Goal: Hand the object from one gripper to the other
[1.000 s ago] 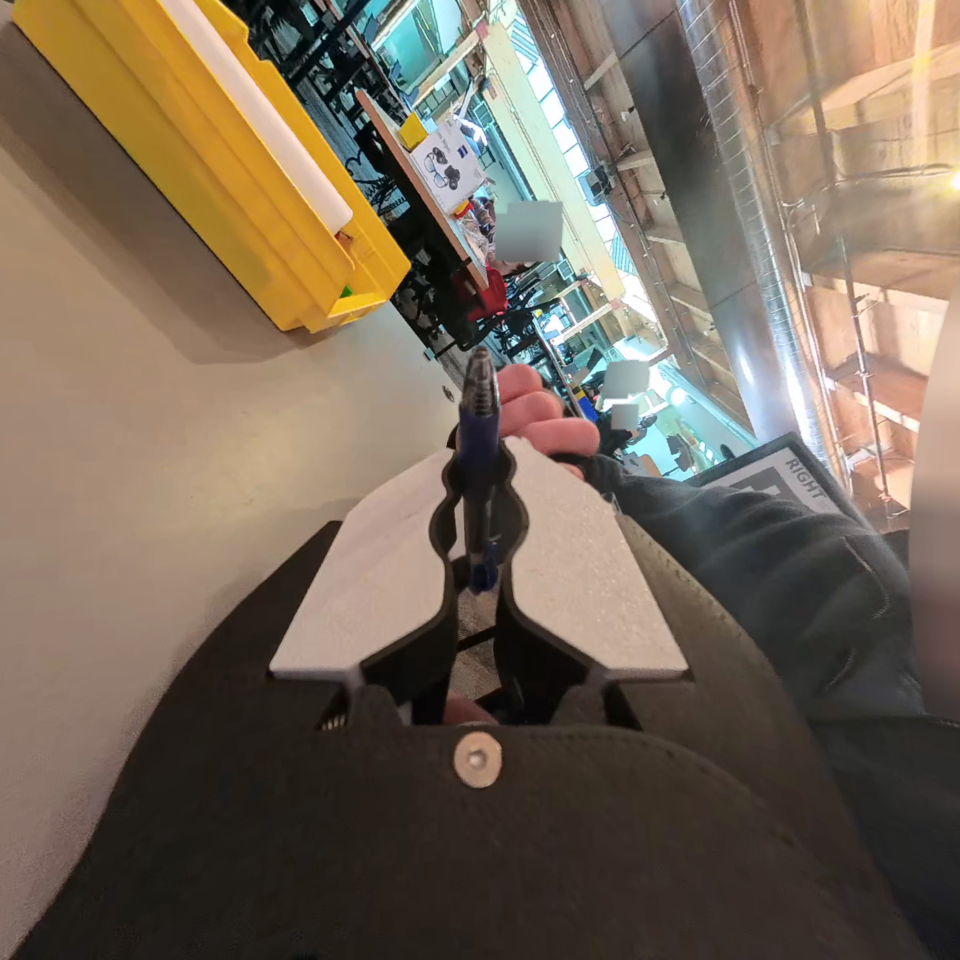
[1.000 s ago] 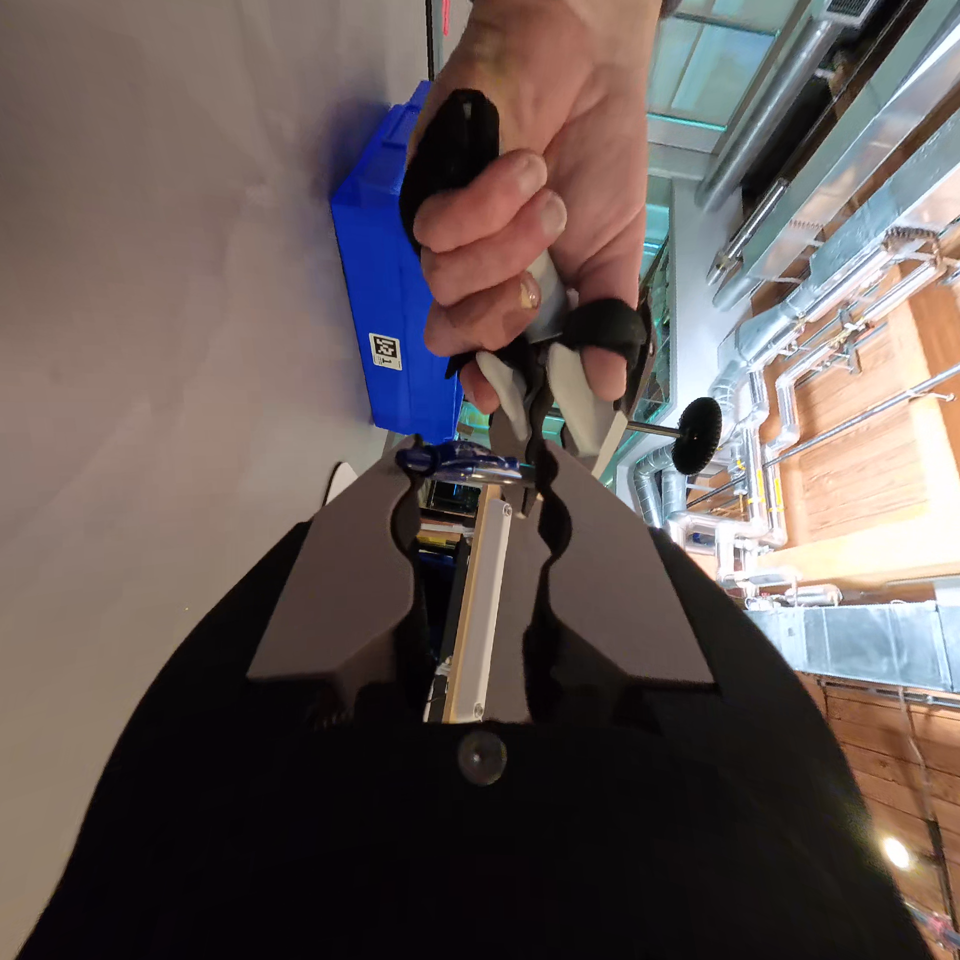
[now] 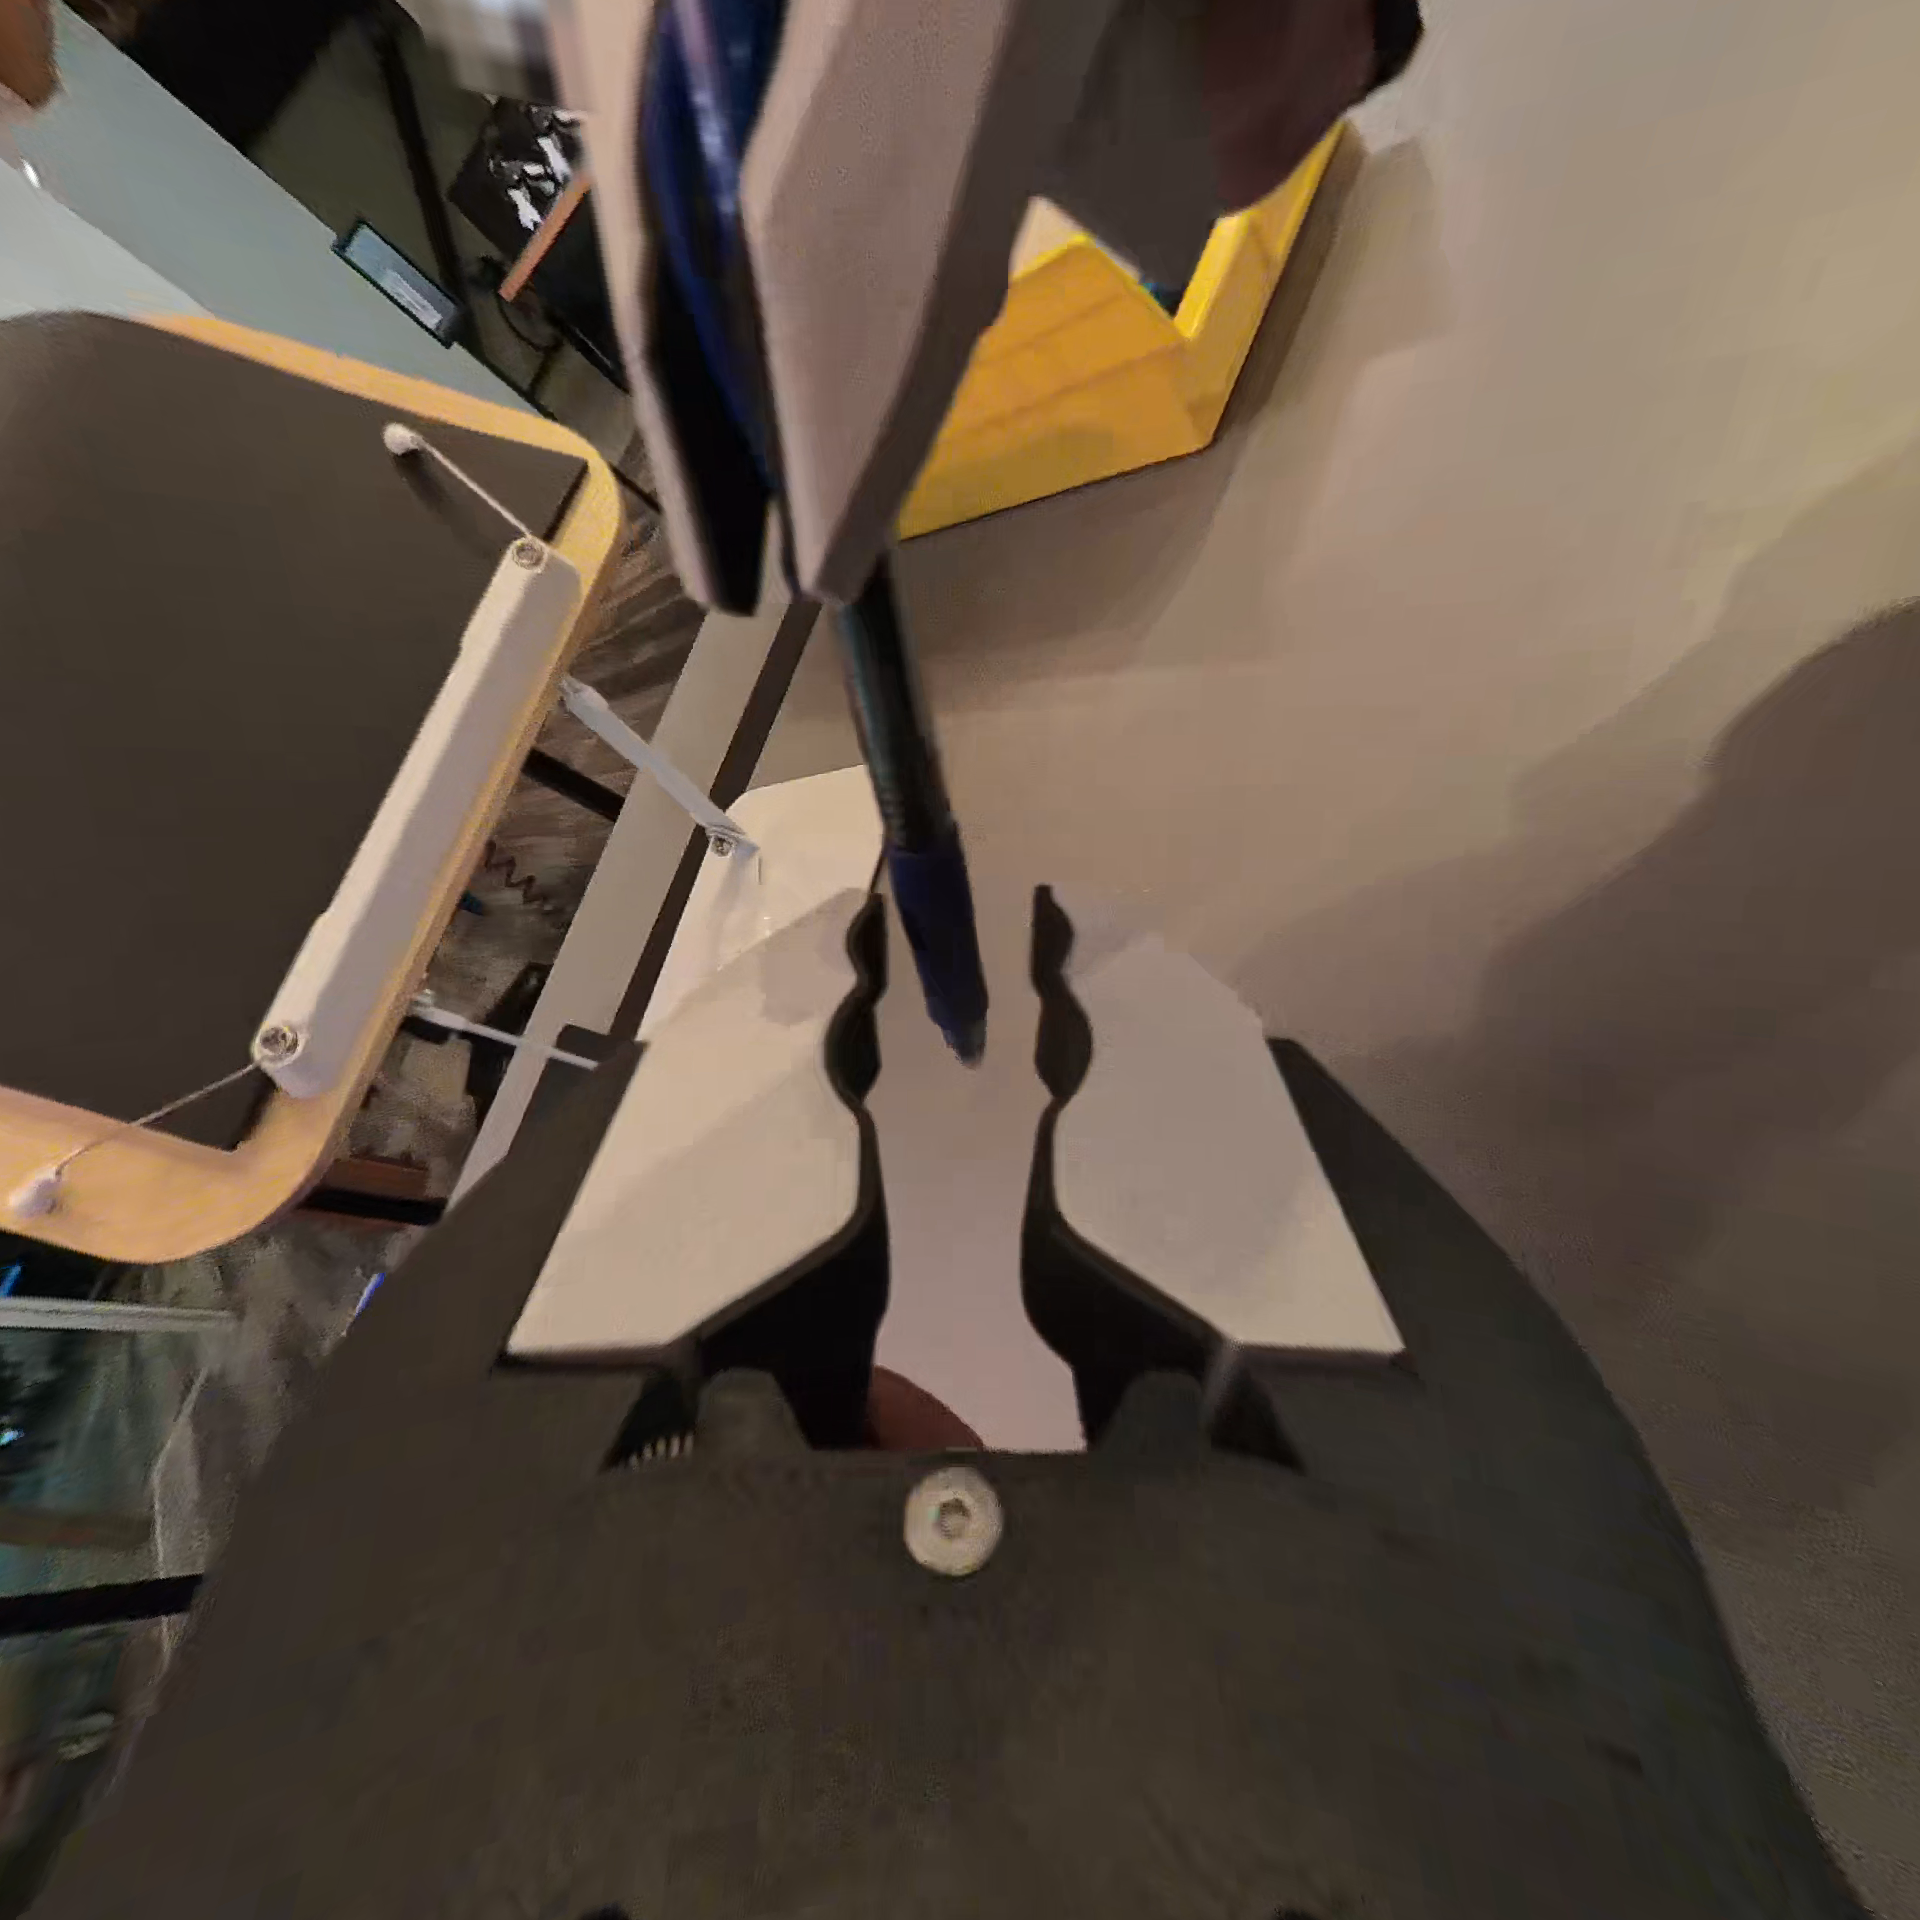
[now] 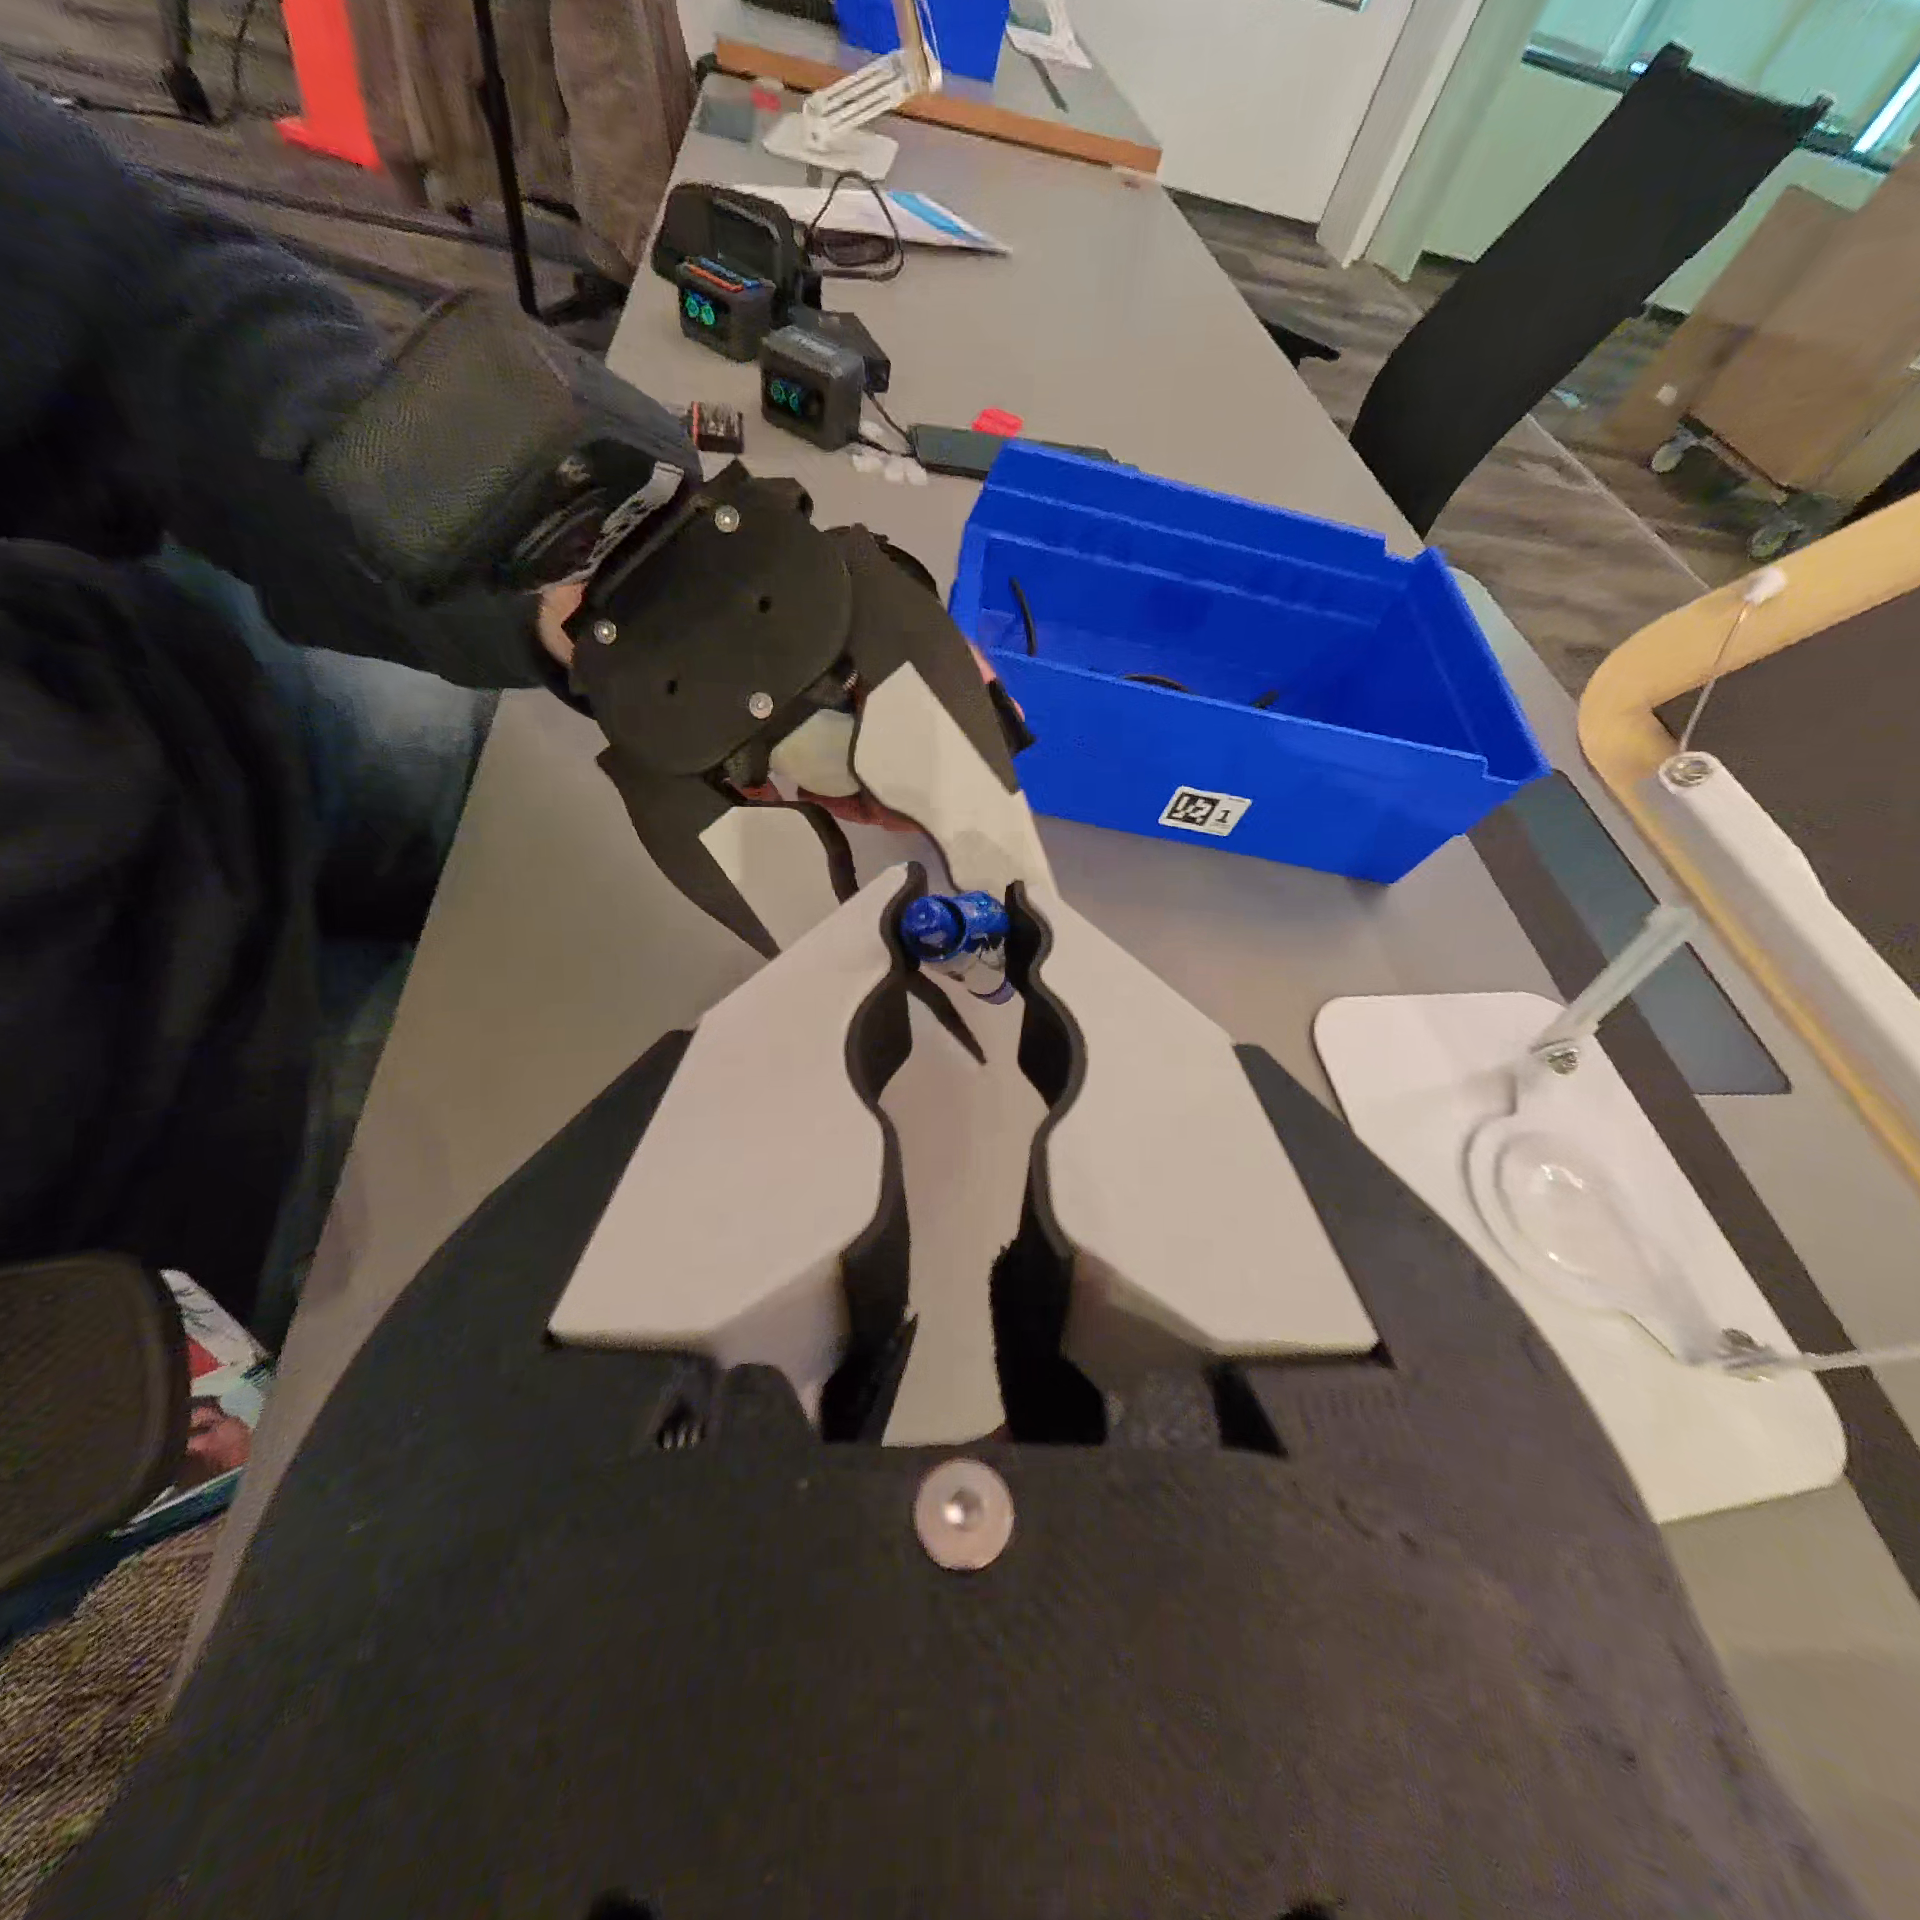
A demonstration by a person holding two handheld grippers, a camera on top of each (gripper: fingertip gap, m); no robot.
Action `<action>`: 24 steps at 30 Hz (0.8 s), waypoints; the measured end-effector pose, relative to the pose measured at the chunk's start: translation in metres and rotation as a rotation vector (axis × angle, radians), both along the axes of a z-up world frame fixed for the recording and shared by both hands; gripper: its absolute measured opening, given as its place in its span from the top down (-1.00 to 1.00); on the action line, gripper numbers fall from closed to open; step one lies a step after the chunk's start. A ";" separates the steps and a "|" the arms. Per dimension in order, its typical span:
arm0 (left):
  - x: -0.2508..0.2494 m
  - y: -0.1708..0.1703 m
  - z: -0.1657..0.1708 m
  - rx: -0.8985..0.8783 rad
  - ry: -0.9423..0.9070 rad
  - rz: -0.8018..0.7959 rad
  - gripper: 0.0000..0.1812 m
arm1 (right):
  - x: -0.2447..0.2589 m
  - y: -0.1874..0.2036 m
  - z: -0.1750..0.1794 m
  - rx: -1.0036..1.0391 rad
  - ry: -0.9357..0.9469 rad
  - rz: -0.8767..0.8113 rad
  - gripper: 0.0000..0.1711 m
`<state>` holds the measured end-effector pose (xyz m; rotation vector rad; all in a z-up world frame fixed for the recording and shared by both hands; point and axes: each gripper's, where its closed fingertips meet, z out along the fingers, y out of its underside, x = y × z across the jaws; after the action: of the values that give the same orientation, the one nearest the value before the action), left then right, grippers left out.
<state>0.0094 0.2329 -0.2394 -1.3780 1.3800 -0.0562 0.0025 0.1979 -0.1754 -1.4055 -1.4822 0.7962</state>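
Just a dark blue pen with black grip, clamped in right tongs.

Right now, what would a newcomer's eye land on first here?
The blue pen, pinched at the tips of the right tongs, mid-frame in the right wrist view. In the left wrist view it hangs down between the open left tongs, apparently untouched by them. A bright blue bin sits on the grey table behind.

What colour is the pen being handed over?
Dark blue pen with a black grip section, clearest in the left wrist view.
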 end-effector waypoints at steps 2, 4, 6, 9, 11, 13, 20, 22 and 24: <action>0.002 -0.001 0.000 0.007 -0.020 0.006 0.85 | -0.001 -0.001 0.002 -0.034 0.013 0.010 0.87; 0.002 -0.001 -0.001 -0.042 -0.054 0.017 0.86 | -0.003 0.003 0.003 -0.071 0.043 -0.003 0.86; -0.001 0.002 -0.001 -0.120 -0.125 0.040 0.87 | -0.003 0.013 0.005 -0.056 0.080 -0.047 0.77; 0.001 -0.003 0.002 -0.409 -0.328 0.008 0.88 | 0.008 0.031 0.010 0.122 0.083 -0.146 0.20; 0.003 -0.012 0.004 -0.648 -0.453 -0.055 0.88 | 0.015 0.036 0.009 0.383 -0.009 -0.187 0.11; 0.003 -0.015 0.011 -0.831 -0.584 -0.089 0.88 | 0.019 0.037 0.006 0.687 -0.136 -0.216 -0.06; 0.004 -0.019 0.036 -1.257 -0.917 -0.214 0.88 | -0.004 -0.003 -0.032 1.264 -0.340 -0.059 0.21; 0.006 -0.022 0.039 -1.283 -0.947 -0.228 0.88 | -0.007 -0.005 -0.039 1.355 -0.377 -0.059 0.33; 0.008 -0.026 0.044 -1.317 -0.972 -0.250 0.88 | -0.008 -0.006 -0.041 1.419 -0.389 -0.062 0.52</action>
<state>0.0172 0.2072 -0.1958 -1.7326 0.5469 -1.8020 -0.0058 0.1922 -0.2162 -0.4641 -1.6612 -0.6088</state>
